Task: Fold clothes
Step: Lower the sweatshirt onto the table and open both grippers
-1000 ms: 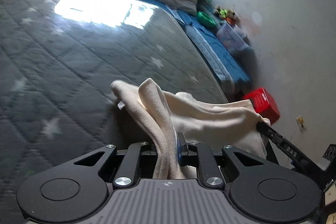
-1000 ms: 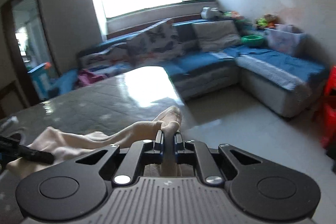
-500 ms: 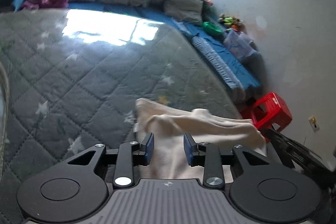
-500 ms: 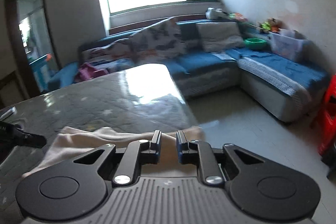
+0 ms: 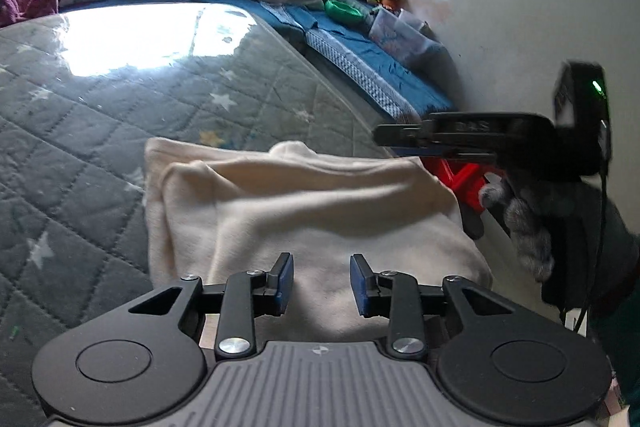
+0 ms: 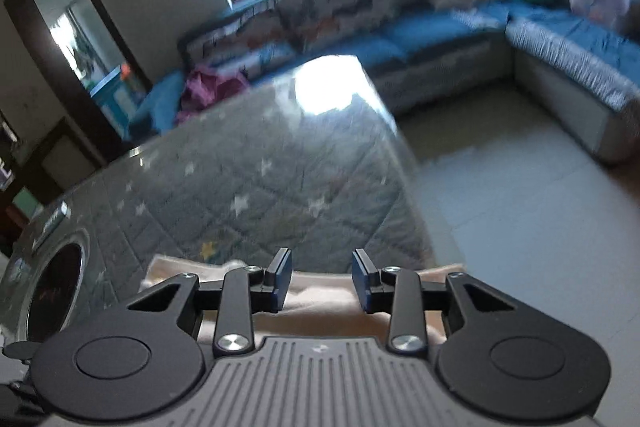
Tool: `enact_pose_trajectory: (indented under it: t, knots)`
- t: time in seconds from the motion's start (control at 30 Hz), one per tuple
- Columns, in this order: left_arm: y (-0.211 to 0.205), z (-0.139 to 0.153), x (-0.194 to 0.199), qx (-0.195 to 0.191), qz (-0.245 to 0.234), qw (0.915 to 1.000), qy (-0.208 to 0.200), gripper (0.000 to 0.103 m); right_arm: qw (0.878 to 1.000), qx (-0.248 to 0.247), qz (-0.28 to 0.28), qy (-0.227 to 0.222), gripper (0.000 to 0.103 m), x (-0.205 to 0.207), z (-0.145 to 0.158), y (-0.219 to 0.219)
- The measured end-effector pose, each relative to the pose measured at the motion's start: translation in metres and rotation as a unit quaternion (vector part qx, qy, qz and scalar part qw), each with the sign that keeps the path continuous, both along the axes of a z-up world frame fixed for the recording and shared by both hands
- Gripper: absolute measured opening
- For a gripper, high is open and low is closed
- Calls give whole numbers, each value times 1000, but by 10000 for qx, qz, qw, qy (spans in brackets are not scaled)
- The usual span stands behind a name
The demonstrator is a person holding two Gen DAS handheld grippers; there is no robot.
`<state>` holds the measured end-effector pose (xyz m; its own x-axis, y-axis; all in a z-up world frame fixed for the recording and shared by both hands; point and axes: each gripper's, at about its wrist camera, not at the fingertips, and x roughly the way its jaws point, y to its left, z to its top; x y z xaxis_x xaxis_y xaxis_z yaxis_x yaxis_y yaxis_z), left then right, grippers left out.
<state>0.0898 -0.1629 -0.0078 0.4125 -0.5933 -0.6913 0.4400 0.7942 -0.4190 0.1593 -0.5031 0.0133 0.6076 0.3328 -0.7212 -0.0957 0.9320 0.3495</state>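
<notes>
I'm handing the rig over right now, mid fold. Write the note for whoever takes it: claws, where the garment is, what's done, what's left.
Left claw: open, empty, over the cream garment.
Right claw: open, empty, over the garment's edge nearest the floor.
Garment: lies folded over itself on the grey star-quilted surface, near its corner.
Done: one fold laid down, both claws let go.
Left: the top is rumpled; smooth it, likely fold again.

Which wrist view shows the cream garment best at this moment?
The left wrist view. There the cream garment lies folded on the grey quilted mattress, nearly all of it visible beyond the open left gripper. The right wrist view shows only a blurred strip behind the open right gripper.
</notes>
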Motion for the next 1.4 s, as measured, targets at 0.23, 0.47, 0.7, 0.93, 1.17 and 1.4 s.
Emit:
enact_pose_trajectory:
  t: [0.23, 0.47, 0.7, 0.93, 1.17, 1.4]
  knots:
    - [-3, -4, 4, 16, -53, 10000, 55, 34, 9977, -271, 386, 478, 28, 2, -12, 10]
    - [-4, -6, 7, 28, -73, 9999, 69, 35, 9967, -532, 606, 0, 2, -7, 5, 19]
    - [-6, -7, 8, 42, -92, 9999, 71, 36, 9949, -605, 333, -736, 0, -5, 18, 20]
    - [-4, 7, 18, -52, -101, 9999, -52, 33, 9945, -518, 137, -900, 5, -15, 18, 12]
    - [-26, 13, 45, -225, -110, 9996, -152, 22, 9910, -724, 319, -1077, 6, -54, 15, 21]
    - [-49, -10, 71, -8, -59, 10000, -64, 21, 9876, -1131, 315, -1045, 8, -50, -13, 36]
